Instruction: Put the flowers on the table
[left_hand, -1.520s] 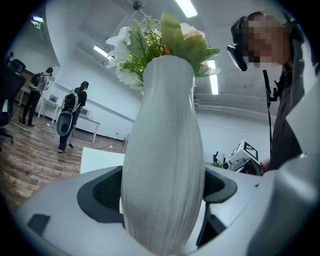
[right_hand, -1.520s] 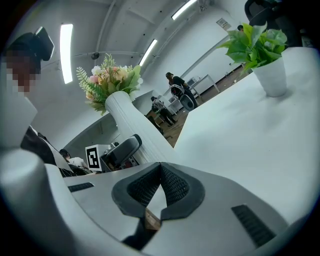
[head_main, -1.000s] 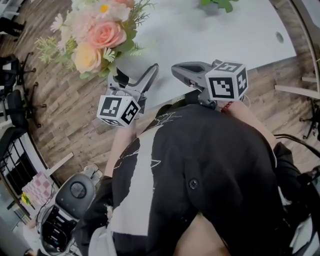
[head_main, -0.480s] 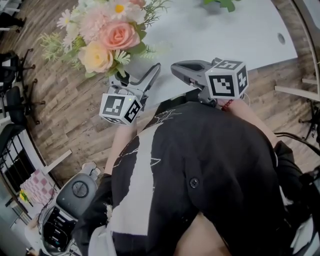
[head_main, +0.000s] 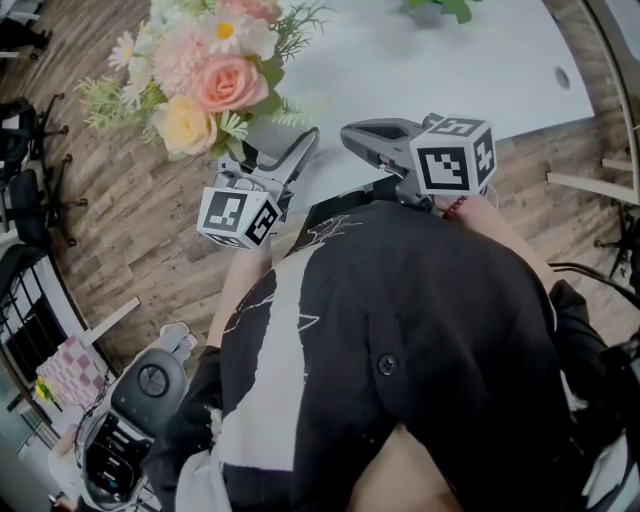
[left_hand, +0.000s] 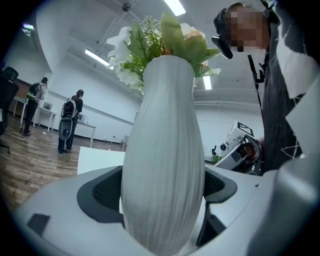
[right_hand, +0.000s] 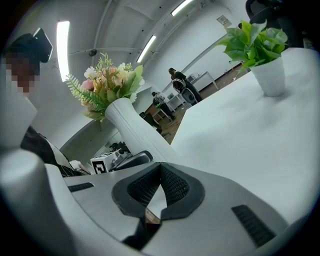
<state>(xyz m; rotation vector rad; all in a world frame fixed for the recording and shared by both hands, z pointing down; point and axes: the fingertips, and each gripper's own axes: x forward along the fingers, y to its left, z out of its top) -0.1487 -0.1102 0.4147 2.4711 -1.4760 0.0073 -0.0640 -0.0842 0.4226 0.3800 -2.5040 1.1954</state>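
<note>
— How are the arms held?

— Both reach forward from the body. The left forearm (head_main: 238, 288) is bare and stretched towards the near-left corner of the tabletop (head_main: 430, 70), with the left hand-held gripper (head_main: 272, 155) at its end, its marker cube (head_main: 237, 216) facing up. The right hand-held gripper (head_main: 362, 138) sits just beside it on the right, over the near edge of the tabletop, its jaws pointing left towards the other one.

— And the jaws?

— The left jaws are spread fairly wide and clamp the belly of a white ribbed vase (left_hand: 162, 150), one dark pad on each side. The right jaws are drawn together at the tips, with nothing between them.

— Where are the flowers?

— The flowers (head_main: 205, 75), pink, peach and white with green sprigs, stand in that vase. From above they hang over the tabletop's corner and the wooden floor (head_main: 130, 240) beside it. I cannot tell whether the vase's base touches the tabletop.

— Anything else on it?

— A potted plant (right_hand: 257, 45), well apart at the far side.
</note>
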